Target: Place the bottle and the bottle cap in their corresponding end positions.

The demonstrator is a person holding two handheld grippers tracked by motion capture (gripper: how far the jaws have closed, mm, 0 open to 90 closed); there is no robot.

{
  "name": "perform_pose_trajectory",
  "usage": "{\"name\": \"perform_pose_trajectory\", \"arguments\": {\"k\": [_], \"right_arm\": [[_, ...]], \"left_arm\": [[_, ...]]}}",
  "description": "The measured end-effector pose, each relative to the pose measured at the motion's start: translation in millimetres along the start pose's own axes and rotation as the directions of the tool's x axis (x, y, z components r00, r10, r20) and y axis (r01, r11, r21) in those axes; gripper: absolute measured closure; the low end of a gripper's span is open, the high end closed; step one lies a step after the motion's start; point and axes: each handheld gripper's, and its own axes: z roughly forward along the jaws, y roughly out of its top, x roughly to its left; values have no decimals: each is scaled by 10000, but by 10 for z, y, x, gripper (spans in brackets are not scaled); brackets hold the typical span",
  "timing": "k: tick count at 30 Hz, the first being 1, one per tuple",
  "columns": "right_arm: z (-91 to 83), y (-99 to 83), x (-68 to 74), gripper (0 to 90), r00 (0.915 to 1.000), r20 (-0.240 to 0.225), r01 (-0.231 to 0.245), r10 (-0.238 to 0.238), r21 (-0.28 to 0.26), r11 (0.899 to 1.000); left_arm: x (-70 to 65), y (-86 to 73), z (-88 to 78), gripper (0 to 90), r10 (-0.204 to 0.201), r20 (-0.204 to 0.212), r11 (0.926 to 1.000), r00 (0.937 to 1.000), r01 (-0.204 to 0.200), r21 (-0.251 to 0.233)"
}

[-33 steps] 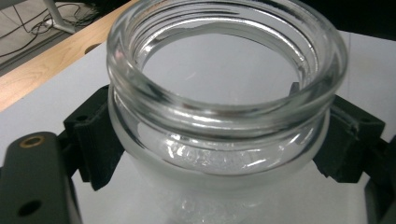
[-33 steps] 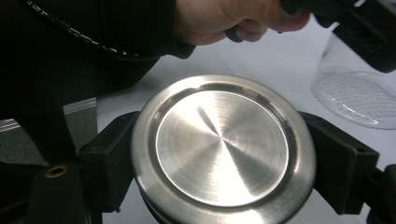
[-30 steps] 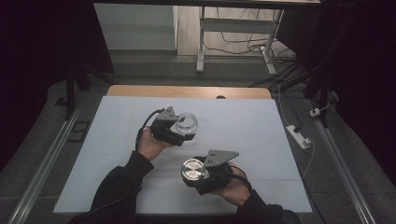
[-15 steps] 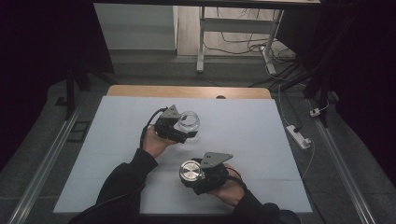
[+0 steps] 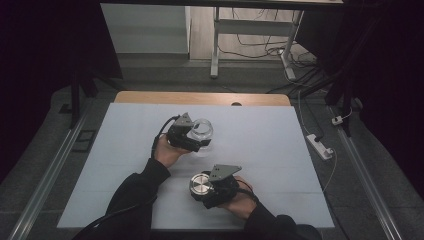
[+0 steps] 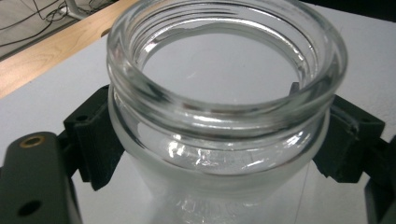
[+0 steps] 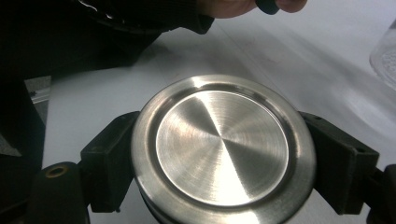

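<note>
The left tool (image 5: pixel 196 136) is clamped on a clear, wide-mouthed glass jar (image 5: pixel 201 131), its two black jaws pressing on opposite sides of the body just under the threaded neck, as the left gripper view shows (image 6: pixel 224 107). That grip leaves the open mouth free and facing up, presumably so that something can go onto it. The jar sits near the middle of the pale grey worktop (image 5: pixel 280 135); whether its base touches the surface or hangs just above it cannot be told.

The right tool (image 5: pixel 206 189) is closed on a round, brushed-steel lid (image 5: pixel 200 185), held by its rim from both sides with the flat top upward (the right gripper view shows the jaws hugging the edge) (image 7: pixel 223 149). It lies nearer the person's edge of the worktop, well apart from the jar and low over the surface.

Held level and by the edge, the lid looks ready to be brought over the mouth and screwed on, with the jar steadied by the other hand. The threads would need to meet squarely, or the lid may bind.
</note>
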Motion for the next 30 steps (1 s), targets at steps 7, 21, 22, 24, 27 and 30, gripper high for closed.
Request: {"name": "perform_pose_trajectory", "arguments": {"k": [7, 21, 22, 24, 27, 30], "right_arm": [[59, -52, -54, 186, 9999, 80, -109, 107, 271, 9996], [168, -104, -107, 185, 9997, 206, -138, 119, 939, 9955], [173, -107, -110, 185, 9997, 237, -109, 86, 974, 9952], [186, -114, -117, 185, 9997, 254, -99, 73, 1061, 9943], [204, -125, -124, 184, 9996, 284, -22, -12, 1177, 9930], [212, -123, -122, 184, 9996, 294, 22, -58, 1209, 9927]], "left_arm": [[44, -66, 43, 154, -99, -114, 9999, 9999, 100, 69], [82, -163, 123, 153, -152, -302, 9991, 9994, 164, 383], [82, -168, 128, 153, -161, -313, 9991, 9994, 173, 397], [82, -174, 139, 153, -157, -288, 9990, 9995, 169, 426], [77, -181, 154, 153, -150, -297, 9988, 9994, 163, 456], [73, -192, 171, 153, -121, -295, 9987, 9995, 136, 501]]}}
